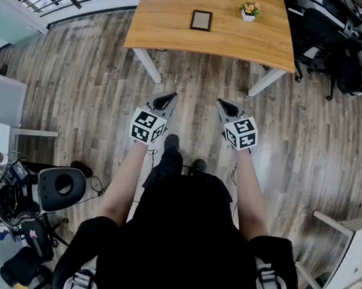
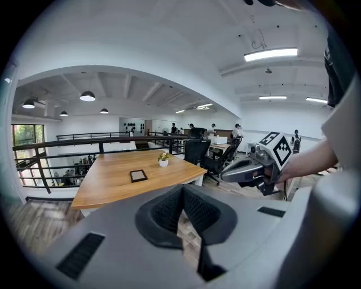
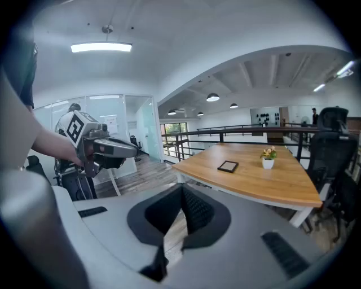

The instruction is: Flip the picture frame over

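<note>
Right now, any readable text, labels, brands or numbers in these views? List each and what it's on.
No readable text anywhere.
Cubes on the left gripper and right gripper: black-and-white square patterns only, no letters or digits.
On the picture frame: face too small to read.
On the flower pot: no label visible.

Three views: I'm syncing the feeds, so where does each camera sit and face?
Head view: on the head, steeply down at floor and table; both forearms, shoes, left gripper, right gripper show.
Left gripper view: on that gripper, facing the table over its shut jaws; right gripper and forearm at right.
Right gripper view: likewise, facing the table over shut jaws; left gripper and forearm at left.
Shared: all show the frame and plant on the table.
</note>
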`<state>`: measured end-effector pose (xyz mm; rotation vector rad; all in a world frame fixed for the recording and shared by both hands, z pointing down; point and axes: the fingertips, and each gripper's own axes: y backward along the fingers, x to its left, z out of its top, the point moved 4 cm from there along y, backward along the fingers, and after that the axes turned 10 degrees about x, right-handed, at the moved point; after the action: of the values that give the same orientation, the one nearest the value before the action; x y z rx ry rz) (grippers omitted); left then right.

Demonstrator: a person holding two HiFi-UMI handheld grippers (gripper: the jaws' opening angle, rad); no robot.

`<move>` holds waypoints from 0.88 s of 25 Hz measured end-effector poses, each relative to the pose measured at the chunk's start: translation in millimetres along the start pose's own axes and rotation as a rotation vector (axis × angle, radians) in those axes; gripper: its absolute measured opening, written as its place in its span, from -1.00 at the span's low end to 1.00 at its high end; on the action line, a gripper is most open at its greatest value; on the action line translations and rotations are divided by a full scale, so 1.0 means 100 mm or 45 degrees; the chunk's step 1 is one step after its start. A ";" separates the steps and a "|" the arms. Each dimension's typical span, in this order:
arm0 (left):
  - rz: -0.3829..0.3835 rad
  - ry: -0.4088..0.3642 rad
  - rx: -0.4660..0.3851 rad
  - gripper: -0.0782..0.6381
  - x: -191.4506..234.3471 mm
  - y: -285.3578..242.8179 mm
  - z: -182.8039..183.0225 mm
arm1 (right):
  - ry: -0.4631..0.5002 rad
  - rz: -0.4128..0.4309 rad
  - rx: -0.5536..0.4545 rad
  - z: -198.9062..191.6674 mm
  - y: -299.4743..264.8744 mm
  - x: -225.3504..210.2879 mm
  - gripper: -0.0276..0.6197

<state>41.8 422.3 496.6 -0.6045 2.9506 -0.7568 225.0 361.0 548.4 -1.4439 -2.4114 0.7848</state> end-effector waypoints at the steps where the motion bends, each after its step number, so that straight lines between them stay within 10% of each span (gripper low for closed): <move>1: 0.004 0.005 -0.001 -0.73 0.01 0.00 0.00 | 0.000 0.004 -0.004 0.01 -0.01 0.01 -0.89; 22: -0.062 0.050 0.001 -0.73 0.72 -0.14 0.03 | -0.055 -0.095 0.045 0.31 -0.52 0.02 -0.89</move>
<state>-19.5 382.5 504.9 -0.6717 2.9814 -0.7824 171.2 333.4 550.6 -1.3287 -2.4545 0.8450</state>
